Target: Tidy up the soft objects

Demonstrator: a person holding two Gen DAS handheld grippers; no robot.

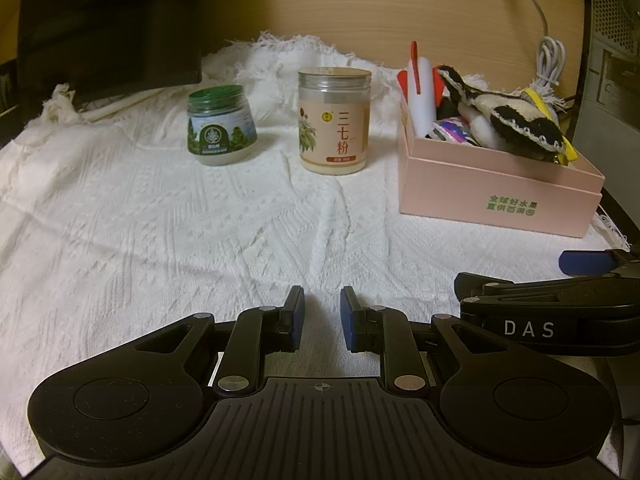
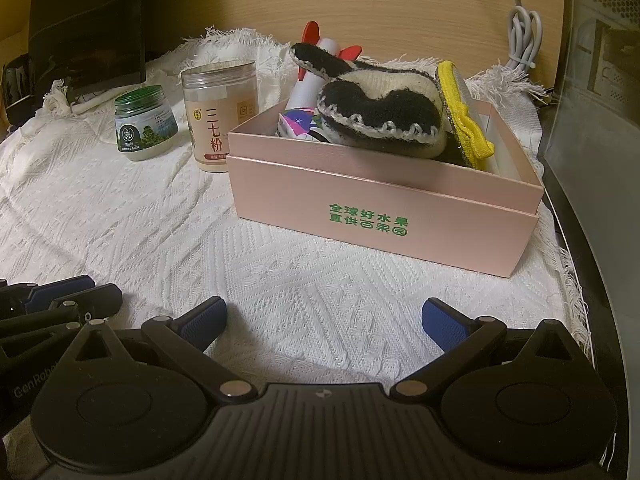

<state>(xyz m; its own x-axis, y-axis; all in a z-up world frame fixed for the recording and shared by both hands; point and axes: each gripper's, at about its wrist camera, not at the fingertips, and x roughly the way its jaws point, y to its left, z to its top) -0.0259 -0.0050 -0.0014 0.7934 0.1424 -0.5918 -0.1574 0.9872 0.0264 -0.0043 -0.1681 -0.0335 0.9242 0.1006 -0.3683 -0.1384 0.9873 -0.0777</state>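
A pink box point(image 2: 384, 216) point(image 1: 496, 192) stands on the white cloth and holds the soft things. A black-and-white knitted plush point(image 2: 380, 108) point(image 1: 516, 116) lies on top. Behind it a white soft rocket with red fins point(image 2: 316, 76) point(image 1: 420, 92) leans, with a yellow-edged piece point(image 2: 468, 120) to the right and a colourful item point(image 2: 296, 120) below. My right gripper point(image 2: 324, 312) hovers in front of the box, open and empty. My left gripper point(image 1: 322, 300) is further left over bare cloth, shut with nothing between its pads.
A green-lidded jar point(image 1: 222, 128) and a taller jar with a beige label point(image 1: 334, 120) stand on the white cloth point(image 1: 160, 220) left of the box. A dark box point(image 1: 108, 28) sits at back left. A coiled white cable point(image 2: 524, 36) hangs by the wooden wall.
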